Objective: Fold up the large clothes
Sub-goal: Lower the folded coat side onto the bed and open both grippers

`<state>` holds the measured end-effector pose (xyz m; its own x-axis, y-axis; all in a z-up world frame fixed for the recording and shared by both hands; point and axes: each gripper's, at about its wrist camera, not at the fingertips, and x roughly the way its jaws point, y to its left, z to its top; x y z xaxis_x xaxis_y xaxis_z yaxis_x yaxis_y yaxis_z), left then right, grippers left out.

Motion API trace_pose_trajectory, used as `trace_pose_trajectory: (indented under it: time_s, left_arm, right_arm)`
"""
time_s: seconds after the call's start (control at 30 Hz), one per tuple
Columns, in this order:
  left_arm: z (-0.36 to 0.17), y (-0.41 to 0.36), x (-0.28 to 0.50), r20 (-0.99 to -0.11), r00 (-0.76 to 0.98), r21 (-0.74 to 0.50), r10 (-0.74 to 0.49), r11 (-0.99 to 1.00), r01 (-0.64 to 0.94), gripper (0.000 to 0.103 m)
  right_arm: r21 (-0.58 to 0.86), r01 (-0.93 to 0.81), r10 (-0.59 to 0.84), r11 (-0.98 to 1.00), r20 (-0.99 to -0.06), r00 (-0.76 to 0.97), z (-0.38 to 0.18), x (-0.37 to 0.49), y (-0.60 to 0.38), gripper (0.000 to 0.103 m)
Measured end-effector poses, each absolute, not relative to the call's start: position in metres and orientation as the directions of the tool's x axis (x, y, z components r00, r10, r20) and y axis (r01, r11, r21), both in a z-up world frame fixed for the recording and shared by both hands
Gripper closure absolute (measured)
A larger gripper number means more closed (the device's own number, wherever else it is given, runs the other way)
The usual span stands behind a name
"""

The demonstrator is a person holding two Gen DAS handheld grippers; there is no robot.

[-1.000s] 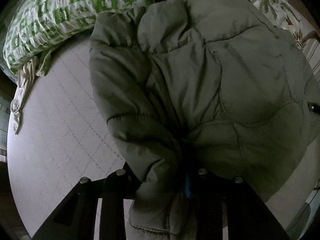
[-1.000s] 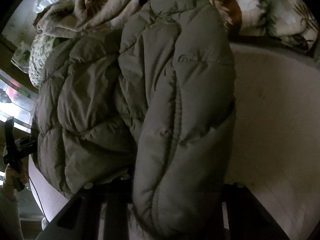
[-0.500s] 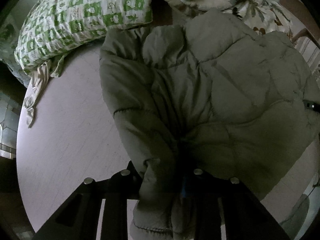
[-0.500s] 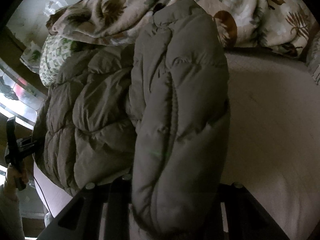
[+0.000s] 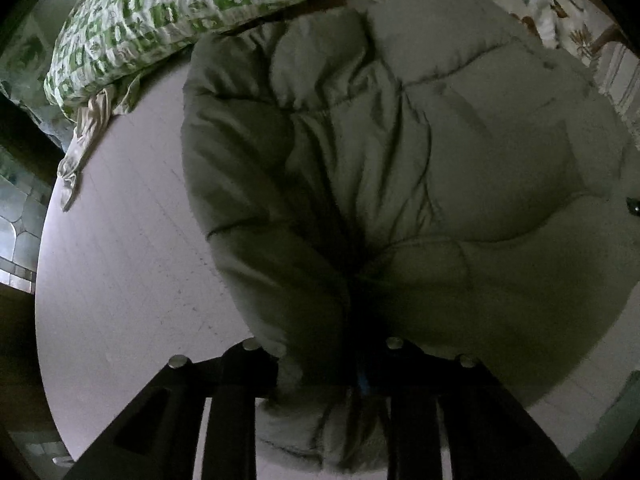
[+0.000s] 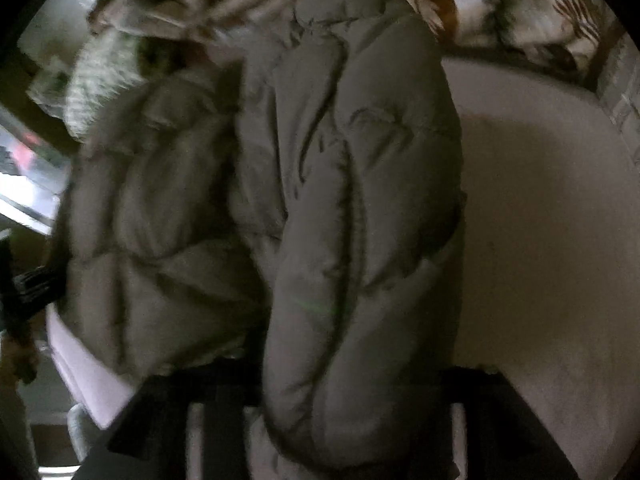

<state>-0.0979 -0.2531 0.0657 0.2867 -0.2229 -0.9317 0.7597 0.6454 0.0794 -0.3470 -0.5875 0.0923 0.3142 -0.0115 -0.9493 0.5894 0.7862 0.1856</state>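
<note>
Jacket point(image 5: 400, 184), puffy, on bed point(image 5: 120, 264): long axis runs away from both tongs. Left gripper point(image 5: 320, 376) clamped on hem; right gripper point(image 6: 344, 408) just opening, sleeve between the jaws.

One puffer jacket point(image 5: 400, 184), one green-checked pillow point(image 5: 168, 16), one floral quilt point(image 6: 500, 12).

A green-and-white patterned pillow point(image 5: 168, 12) lies at the far left corner of the pale mattress point(image 5: 120, 264), a leaf-printed quilt point(image 6: 516, 4) bunched along its far edge beside it.
</note>
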Motion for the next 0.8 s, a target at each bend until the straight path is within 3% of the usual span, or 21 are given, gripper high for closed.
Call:
trace_pose_trajectory:
  time_s: [0.23, 0.27, 0.33, 0.43, 0.8]
  left_arm:
    - [0.068, -0.252, -0.111, -0.911, 0.335, 0.089, -0.24, 0.679, 0.729, 0.064]
    - [0.069, -0.25, -0.107, -0.908, 0.339, 0.085, -0.247, 0.684, 0.725, 0.061]
    - [0.073, -0.241, -0.105, -0.891, 0.382, 0.106, -0.245, 0.706, 0.7, 0.035]
    - [0.076, -0.222, -0.097, -0.88, 0.393, 0.079, -0.268, 0.733, 0.675, 0.02]
    - [0.083, -0.186, -0.117, -0.888, 0.367, 0.028, -0.278, 0.763, 0.645, 0.004]
  right_arm:
    - [0.19, 0.666, -0.043, 0.722, -0.947, 0.318, 0.075, -0.362, -0.61, 0.0]
    - [0.196, 0.671, -0.041, 0.715, -0.946, 0.321, 0.076, -0.367, -0.612, 0.0]
    - [0.204, 0.682, -0.045, 0.703, -0.944, 0.328, 0.08, -0.37, -0.614, 0.0]
    - [0.202, 0.683, -0.069, 0.702, -0.935, 0.348, 0.094, -0.383, -0.616, 0.0]
    - [0.244, 0.655, -0.12, 0.715, -0.88, 0.459, 0.157, -0.426, -0.58, 0.0]
